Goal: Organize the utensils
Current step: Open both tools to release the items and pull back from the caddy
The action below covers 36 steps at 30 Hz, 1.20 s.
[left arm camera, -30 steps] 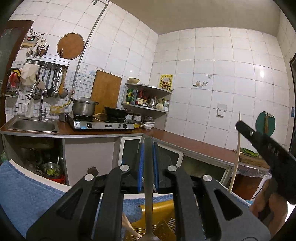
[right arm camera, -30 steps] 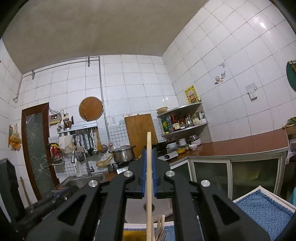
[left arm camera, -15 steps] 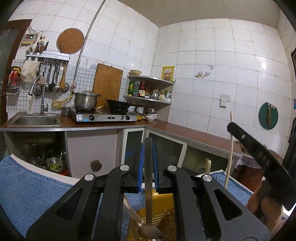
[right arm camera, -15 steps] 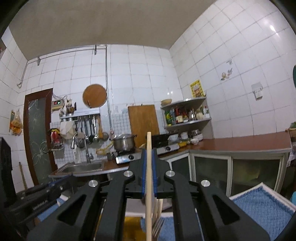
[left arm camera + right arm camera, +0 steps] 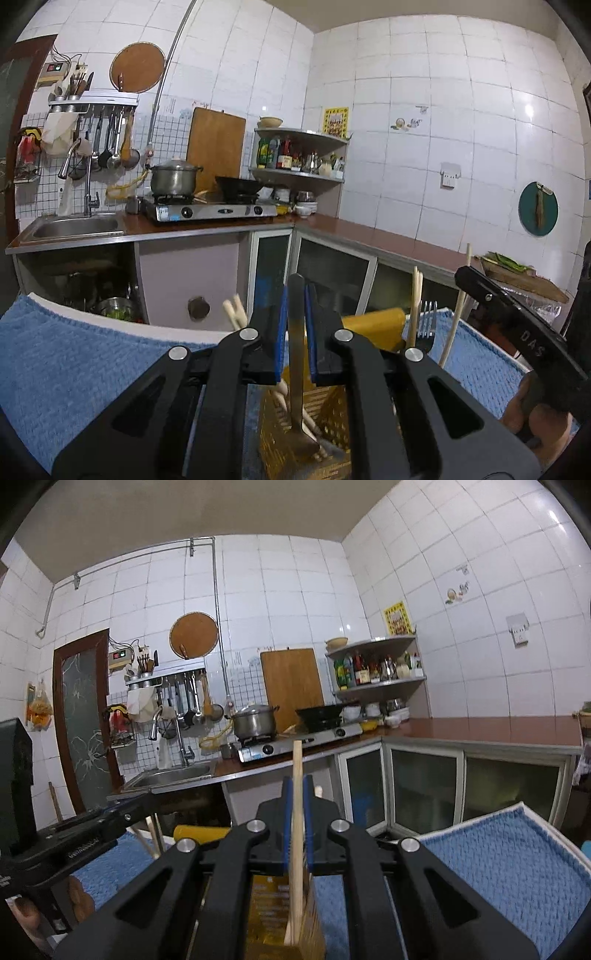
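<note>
Both hand-held grippers clamped: left (image 5: 295,332) w/ metal spoon (image 5: 297,387), right (image 5: 297,823) w/ wooden chopstick (image 5: 295,849), over yellow basket (image 5: 373,325).

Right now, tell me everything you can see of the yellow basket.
The yellow basket looks like plastic, with perforated, grid-like walls and a rounded solid rim. It stands upright on the blue towel. The chopsticks and a fork stand in it, ends up. The left gripper holds a metal spoon whose bowl end is down inside it; the right gripper holds a wooden stick reaching in. Its base is hidden.
</note>
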Motion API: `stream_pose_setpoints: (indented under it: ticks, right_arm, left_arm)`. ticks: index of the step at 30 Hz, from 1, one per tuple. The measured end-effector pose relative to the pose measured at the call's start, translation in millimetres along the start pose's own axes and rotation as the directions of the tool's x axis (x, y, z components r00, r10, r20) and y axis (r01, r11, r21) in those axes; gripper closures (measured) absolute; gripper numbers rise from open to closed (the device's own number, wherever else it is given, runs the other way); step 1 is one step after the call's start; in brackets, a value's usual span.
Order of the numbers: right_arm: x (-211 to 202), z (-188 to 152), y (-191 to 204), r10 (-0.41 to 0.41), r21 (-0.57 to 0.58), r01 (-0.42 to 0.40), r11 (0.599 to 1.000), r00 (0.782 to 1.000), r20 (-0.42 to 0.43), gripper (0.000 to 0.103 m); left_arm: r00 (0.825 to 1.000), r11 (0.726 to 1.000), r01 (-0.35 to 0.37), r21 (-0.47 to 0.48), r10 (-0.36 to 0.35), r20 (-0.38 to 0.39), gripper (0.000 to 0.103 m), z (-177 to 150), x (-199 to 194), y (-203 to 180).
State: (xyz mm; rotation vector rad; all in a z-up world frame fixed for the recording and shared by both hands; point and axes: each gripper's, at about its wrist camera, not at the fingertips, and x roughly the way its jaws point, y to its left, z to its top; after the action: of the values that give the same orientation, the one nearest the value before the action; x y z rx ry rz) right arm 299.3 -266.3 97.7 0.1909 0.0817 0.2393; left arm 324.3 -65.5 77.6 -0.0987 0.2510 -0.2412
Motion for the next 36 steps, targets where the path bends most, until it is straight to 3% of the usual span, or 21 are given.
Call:
stream_pose_setpoints:
  ticks: [8, 14, 16, 17, 18, 19, 20, 22, 27, 32, 36]
  right_arm:
    - [-11, -18, 3, -0.006, -0.033, 0.004, 0.999, 0.998, -0.063, 0.097]
    - [-5, -20, 6, -0.010, -0.039, 0.003, 0.999, 0.987, -0.163, 0.096]
    - [-10, -19, 8, -0.017, -0.048, 0.009, 0.999, 0.984, -0.177, 0.096]
    - [-12, -18, 9, -0.023, -0.052, 0.014, 0.999, 0.983, -0.183, 0.094]
    - [-14, -17, 9, -0.025, -0.053, 0.015, 0.998, 0.981, -0.191, 0.084]
    - [-18, -15, 10, -0.026, -0.050, 0.016, 0.999, 0.980, -0.198, 0.067]
    - [-22, -14, 11, -0.032, -0.051, 0.022, 0.998, 0.980, -0.196, 0.062]
    - [-30, -12, 14, -0.045, -0.064, 0.034, 0.997, 0.980, -0.194, 0.061]
    - [-57, -13, 24, -0.080, -0.100, 0.061, 0.993, 0.976, -0.203, 0.057]
    - [-89, -23, 36, -0.095, -0.105, 0.075, 0.992, 0.974, -0.207, 0.048]
    - [-111, -36, 46, -0.102, -0.100, 0.083, 0.992, 0.973, -0.208, 0.034]
  left_arm:
    - [0.999, 1.000, -0.013, 0.016, 0.014, -0.044, 0.095, -14, -8, -1]
    - [0.995, 1.000, -0.025, -0.001, 0.025, -0.094, 0.094, -17, -9, 5]
    - [0.995, 0.999, -0.039, -0.003, 0.039, -0.091, 0.081, -16, -17, 6]
    - [0.995, 0.999, -0.046, -0.003, 0.045, -0.088, 0.067, -14, -21, 5]
    - [0.995, 0.999, -0.053, -0.004, 0.053, -0.084, 0.056, -13, -27, 5]
    - [0.995, 0.998, -0.058, -0.006, 0.058, -0.076, 0.054, -10, -35, 5]
    - [0.995, 0.998, -0.061, -0.004, 0.061, -0.073, 0.052, -8, -42, 5]
    - [0.994, 0.997, -0.078, 0.010, 0.079, -0.080, 0.047, -6, -53, 3]
    - [0.991, 0.993, -0.114, 0.041, 0.117, -0.071, 0.017, -9, -91, 1]
    - [0.987, 0.988, -0.148, 0.052, 0.151, -0.060, 0.005, -20, -132, 1]
    - [0.984, 0.985, -0.163, 0.058, 0.166, -0.058, 0.005, -30, -162, 1]
